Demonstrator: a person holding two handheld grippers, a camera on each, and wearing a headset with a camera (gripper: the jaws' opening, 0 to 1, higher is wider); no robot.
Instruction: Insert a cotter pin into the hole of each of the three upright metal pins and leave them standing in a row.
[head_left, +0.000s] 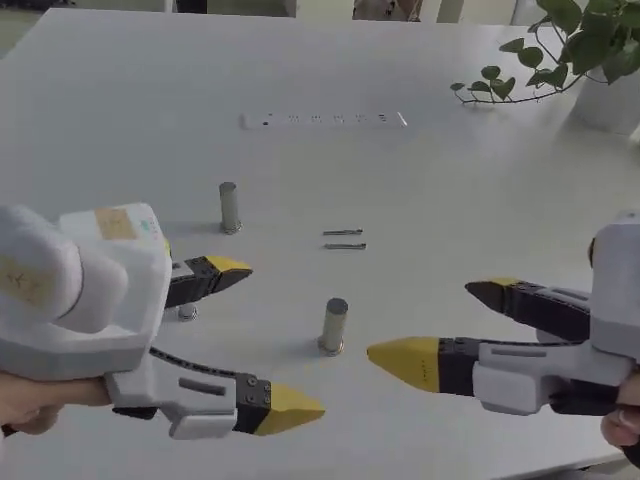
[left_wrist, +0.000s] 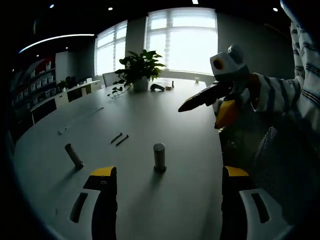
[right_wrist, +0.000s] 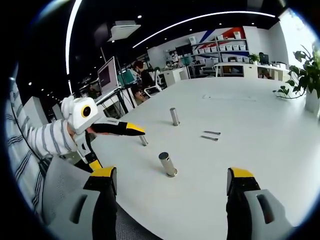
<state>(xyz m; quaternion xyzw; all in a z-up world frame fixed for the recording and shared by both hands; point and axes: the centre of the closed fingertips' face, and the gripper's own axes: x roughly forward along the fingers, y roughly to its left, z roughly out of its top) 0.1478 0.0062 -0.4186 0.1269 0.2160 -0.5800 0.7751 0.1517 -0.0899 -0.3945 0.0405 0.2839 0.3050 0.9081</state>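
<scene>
Work on the white table had barely begun. The left gripper and the right gripper both hovered low over it with jaws spread wide, holding nothing.

Three metal pins stood upright on the table. One stood farther back, one between the two grippers, and a third just beyond the left gripper's jaw, half hidden by it in the head view. They formed a loose triangle, not a row.

Two cotter pins lay flat, side by side and untouched, near the middle of the table. They were apart from every metal pin. A third cotter pin could not be made out, and whether any hole was already filled was too small to tell.

Judging by this, picking up, inserting and lining up all lay ahead. A power strip and a potted plant sat at the far side.
</scene>
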